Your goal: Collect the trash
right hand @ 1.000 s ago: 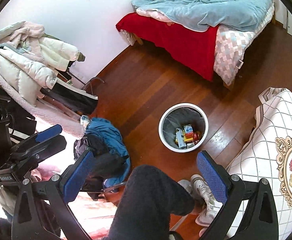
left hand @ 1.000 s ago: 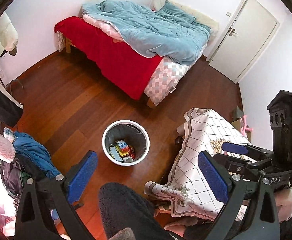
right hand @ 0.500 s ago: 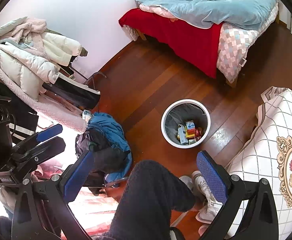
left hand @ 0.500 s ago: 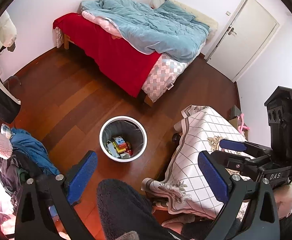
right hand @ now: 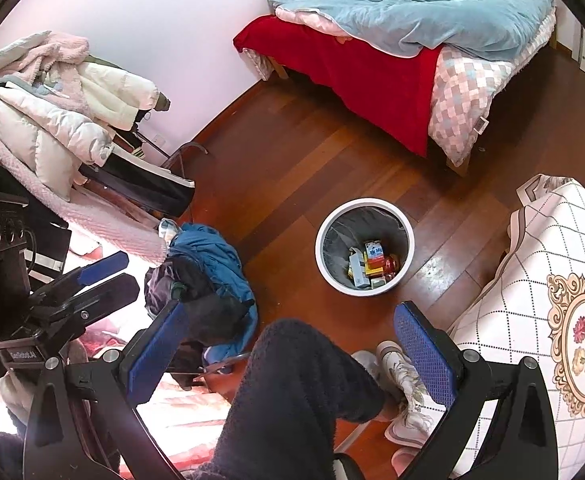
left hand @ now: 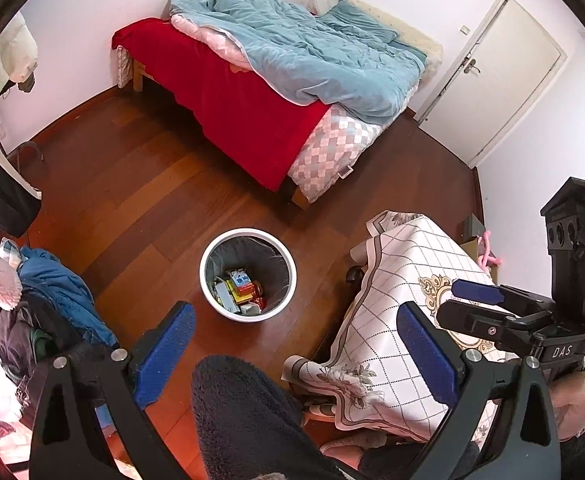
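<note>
Bin [left hand: 247, 276] stands on the floor [left hand: 132, 200] beside the covered bench [left hand: 412, 280]; cartons and wrappers [right hand: 372, 266] already lie inside; left claw [left hand: 292, 356] and right claw [right hand: 288, 350] both spread, empty; no loose trash visible; collection appears nearly complete.

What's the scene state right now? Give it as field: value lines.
setting: bedroom, wood floor
left gripper: open, empty
right gripper: open, empty
trash bin: white, upright on the floor, dark liner
bin contents: cartons and wrappers at the bottom
bed: red sheet, blue duvet
covered table: right of the bin, apart from it
clothes pile: left of the bin
</note>
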